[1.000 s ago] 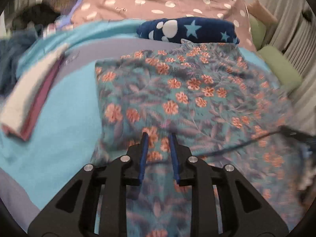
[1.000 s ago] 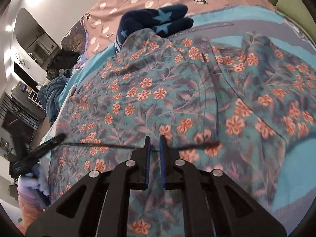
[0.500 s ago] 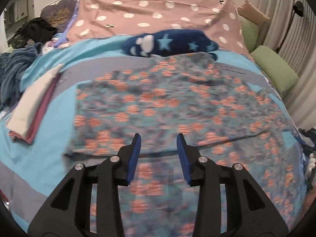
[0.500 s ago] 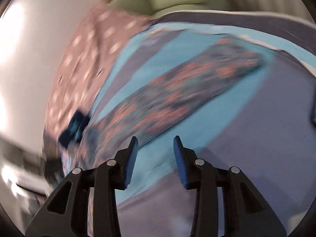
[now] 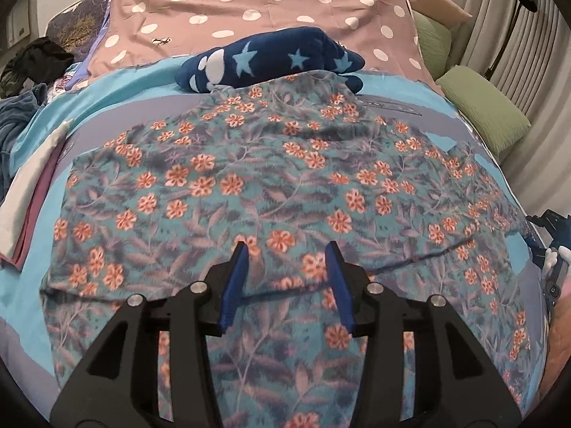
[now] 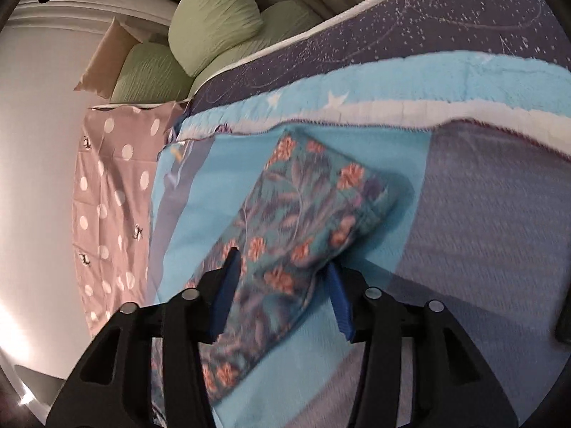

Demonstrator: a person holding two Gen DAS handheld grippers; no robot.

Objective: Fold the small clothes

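A teal garment with orange flowers (image 5: 285,192) lies spread on the blue and grey bed cover, folded once so a fold edge runs across just ahead of my left gripper. My left gripper (image 5: 287,278) is open and empty above that edge. In the right wrist view one end of the floral garment (image 6: 307,214) lies on the cover, and my right gripper (image 6: 282,285) is open with its blue fingers either side of that end, holding nothing. The right gripper's tip (image 5: 549,249) shows at the right edge of the left wrist view.
A navy star-print bundle (image 5: 278,59) lies past the garment's far edge, before a pink dotted pillowcase (image 5: 264,3). A folded white and maroon stack (image 5: 28,192) sits at the left. Green cushions (image 5: 485,114) and the bed edge (image 6: 392,39) are at the right.
Both grippers were shut on the garment's edge a second ago. They have opened and let it go, and it now lies folded. The right gripper has swung to the garment's right end.
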